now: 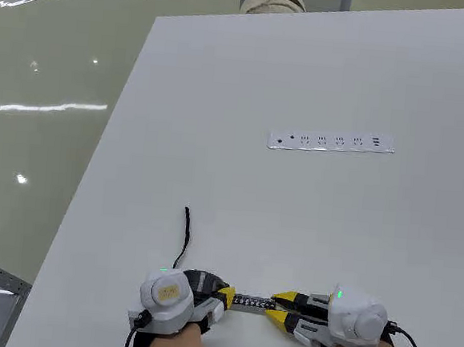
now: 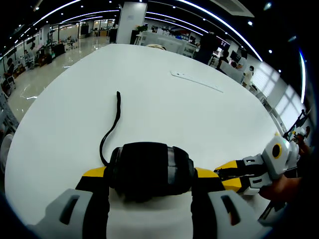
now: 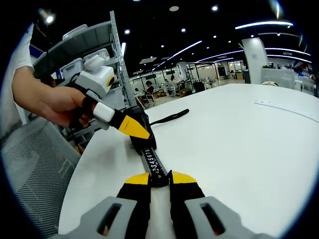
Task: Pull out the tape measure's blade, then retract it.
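Left gripper is clamped on the tape measure case, which sits between its jaws. Right gripper is closed on the blade tip. Risk: a weak pinch could release the blade, which would then snap back.

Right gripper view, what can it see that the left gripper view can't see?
The right gripper view gives you the pulled-out blade with its printed numbers, pinched in the right claw, plus grey shelves. The left gripper view gives you the tape measure case up close, squeezed in the left claw. Both have the white table, the black strap and the power strip.
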Demonstrator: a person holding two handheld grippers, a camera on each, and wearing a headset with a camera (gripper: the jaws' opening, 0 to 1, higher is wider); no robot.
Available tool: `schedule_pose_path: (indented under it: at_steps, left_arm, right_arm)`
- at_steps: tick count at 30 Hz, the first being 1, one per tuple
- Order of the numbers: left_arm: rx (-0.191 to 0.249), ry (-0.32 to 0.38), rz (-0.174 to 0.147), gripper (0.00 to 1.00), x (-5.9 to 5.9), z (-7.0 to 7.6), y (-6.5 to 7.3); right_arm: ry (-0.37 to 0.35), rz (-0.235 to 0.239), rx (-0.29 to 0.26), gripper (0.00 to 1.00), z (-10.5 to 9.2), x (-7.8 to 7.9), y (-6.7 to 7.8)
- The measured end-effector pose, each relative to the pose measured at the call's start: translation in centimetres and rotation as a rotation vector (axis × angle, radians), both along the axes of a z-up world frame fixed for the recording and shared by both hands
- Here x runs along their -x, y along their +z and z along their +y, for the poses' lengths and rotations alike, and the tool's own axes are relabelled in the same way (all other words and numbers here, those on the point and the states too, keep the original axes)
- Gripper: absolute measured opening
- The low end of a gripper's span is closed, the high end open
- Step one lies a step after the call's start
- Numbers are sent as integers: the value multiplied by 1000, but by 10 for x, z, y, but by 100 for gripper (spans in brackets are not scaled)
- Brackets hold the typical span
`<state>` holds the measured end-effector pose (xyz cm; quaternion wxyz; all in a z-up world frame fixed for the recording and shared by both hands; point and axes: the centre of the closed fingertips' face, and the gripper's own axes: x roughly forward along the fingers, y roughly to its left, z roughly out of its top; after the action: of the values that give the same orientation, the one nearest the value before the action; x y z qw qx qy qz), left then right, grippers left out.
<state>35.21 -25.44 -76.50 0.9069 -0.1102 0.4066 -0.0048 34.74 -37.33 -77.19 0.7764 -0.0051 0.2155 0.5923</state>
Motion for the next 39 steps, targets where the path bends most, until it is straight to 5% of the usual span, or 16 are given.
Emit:
schedule_pose_path:
  at_steps: [39]
  left_arm:
    - [62,13,3,64,0,2,2]
  right_arm:
    - [46,11,-15,12,42,0,4]
